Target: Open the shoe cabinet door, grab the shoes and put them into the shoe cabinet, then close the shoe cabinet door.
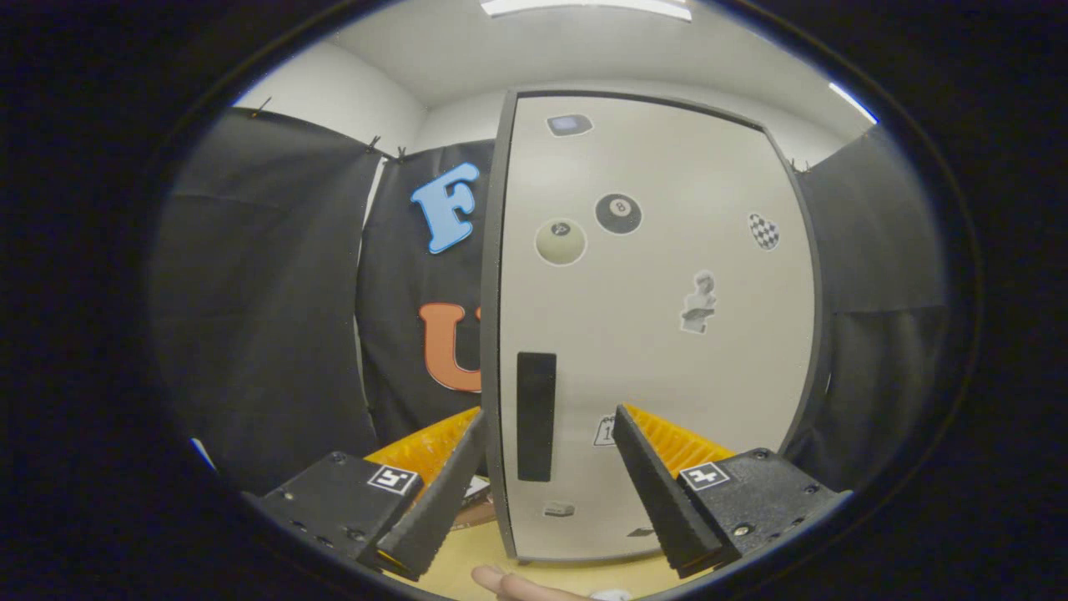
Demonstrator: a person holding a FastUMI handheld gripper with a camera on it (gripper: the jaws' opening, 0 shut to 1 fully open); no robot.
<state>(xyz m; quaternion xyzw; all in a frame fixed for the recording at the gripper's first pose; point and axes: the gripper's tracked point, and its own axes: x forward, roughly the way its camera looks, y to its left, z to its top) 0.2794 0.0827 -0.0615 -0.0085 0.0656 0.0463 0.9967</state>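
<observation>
**Shoe cabinet door stands shut ahead of the spread tool**

Shoe cabinet door (659, 325) takes up the centre and right of the frame, a pale panel in a dark frame, standing closed so that whatever is inside the cabinet is hidden. A dark vertical handle (536, 416) sits low on the door near its left edge. Stickers dot the panel: a black billiard ball (618, 214) and a pale ball (560, 242) in the upper middle, a chequered one (763, 231) toward the upper right, a small bust-like figure (699, 303) at mid-height, and a bluish patch (569, 125) near the top. Two small stickers near the door's bottom are too small to make out, and another is partly covered by the right finger.

At the lower centre the tool (546, 492) has its fingers apart, gripping nothing; the handle and the door's left edge lie in the gap between them, just beyond the tips. Whether either finger touches the door cannot be told.

Below the fingers a strip of light wooden desk (534, 576) shows, its extent cut off. A fingertip of a hand (513, 584) enters at the bottom centre, the rest cut off. Black cloth hangs at the left and right, with a white wall above.
</observation>
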